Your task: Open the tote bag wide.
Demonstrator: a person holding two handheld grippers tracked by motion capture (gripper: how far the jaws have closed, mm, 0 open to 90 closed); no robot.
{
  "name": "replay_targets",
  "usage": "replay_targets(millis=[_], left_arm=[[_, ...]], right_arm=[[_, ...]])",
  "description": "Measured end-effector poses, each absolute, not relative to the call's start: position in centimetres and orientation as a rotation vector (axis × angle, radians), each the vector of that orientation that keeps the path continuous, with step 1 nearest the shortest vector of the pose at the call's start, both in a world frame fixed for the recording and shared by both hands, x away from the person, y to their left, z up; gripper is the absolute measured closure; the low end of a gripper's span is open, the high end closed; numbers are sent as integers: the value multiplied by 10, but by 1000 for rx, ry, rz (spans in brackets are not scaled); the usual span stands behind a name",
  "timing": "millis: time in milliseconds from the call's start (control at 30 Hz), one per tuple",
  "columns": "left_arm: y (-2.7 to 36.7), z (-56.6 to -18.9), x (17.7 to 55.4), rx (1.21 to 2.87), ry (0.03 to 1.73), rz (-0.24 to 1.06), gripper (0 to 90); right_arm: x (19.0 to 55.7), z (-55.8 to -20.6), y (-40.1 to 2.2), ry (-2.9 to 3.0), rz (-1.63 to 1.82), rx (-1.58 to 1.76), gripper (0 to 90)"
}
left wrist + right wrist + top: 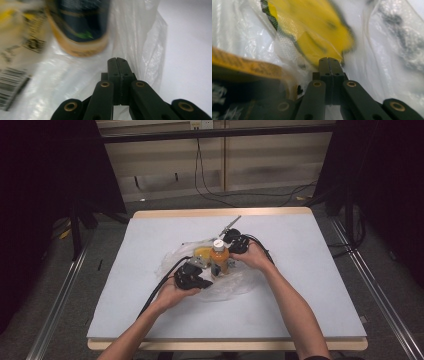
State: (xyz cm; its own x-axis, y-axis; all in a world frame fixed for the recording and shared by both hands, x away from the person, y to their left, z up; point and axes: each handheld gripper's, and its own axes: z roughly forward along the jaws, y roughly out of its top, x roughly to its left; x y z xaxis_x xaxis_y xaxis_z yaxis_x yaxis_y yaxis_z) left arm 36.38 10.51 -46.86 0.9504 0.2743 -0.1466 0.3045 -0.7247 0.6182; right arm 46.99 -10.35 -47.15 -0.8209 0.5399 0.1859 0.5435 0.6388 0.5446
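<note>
Tabletop (pixel 300 295): pale grey sheet on a wooden board, seen from above; two bare forearms reach in from the near edge toward its middle.
Plastic bag (pixel 235 285): clear, crumpled film spread flat at the centre of the tabletop, with the other things on or in it; in the left gripper view (pixel 140 37) its folds stand up just past the jaw tips.
Bottle (pixel 219 257): orange, with a white cap, standing upright on the bag between the two hands; in the left gripper view (pixel 80 27) its dark label and orange base loom close and blurred, just ahead and to the left of the jaws.
Yellow packet (pixel 202 253): lying just left of the bottle, under the film; in the right gripper view (pixel 317 32) it shows as a blurred yellow shape behind clear plastic, right at the jaw tips.
Printed pack (pixel 15 82): pale wrapper with a barcode at the left edge of the left gripper view, blurred.
Left claw (pixel 200 266): held low at the near left of the bottle, jaws pressed together with nothing between them (pixel 120 60).
Right claw (pixel 231 251): held at the far right of the bottle, jaws pressed together (pixel 331 59); whether the tips touch the film cannot be told.
</note>
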Motion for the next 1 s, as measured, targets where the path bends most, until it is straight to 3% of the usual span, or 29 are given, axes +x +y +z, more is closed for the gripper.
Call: replay_targets(millis=[1000], left_arm=[[111,-472,316,2422,267,-63,900]], right_arm=[[501,-474,-93,-2866,-983,-1201,900]])
